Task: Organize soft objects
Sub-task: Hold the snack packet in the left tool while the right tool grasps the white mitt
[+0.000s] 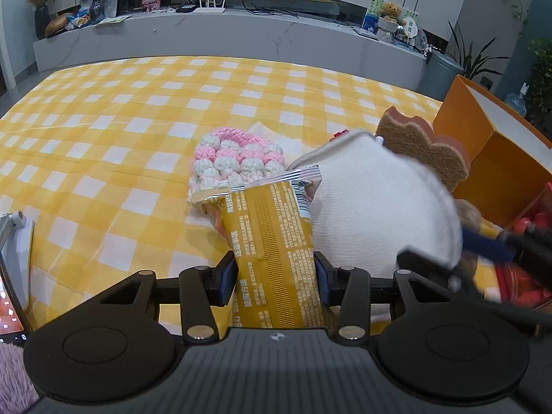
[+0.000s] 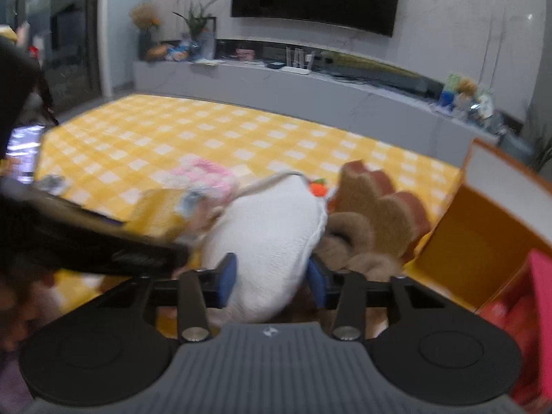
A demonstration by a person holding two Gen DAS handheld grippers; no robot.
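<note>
Left wrist view first: the left gripper is pinching a gold foil packet, blue pads pressed on both of its sides. The packet's top end sticks out over the yellow checked cloth and its bottom end is hidden behind the gripper body. Just past it lies a pink and white crochet piece, partly covered by the packet. To the right sits a white padded pouch with a brown scalloped sponge leaning behind it. The right gripper comes in from the right edge, blurry, and one blue pad touches the pouch's edge. The orange box is cut off at the right edge, with something red inside that I can't make out. A phone screen peeks in at the far left, mostly cropped.

Right wrist view is smeared all over. The right gripper has its jaws partly drawn in around the white pouch, pads against its sides, so it looks clamped on it. The sponge and some tan fuzzy thing sit just right of it, too blurred to identify. The left gripper is a dark streak on the left, holding the packet.
</note>
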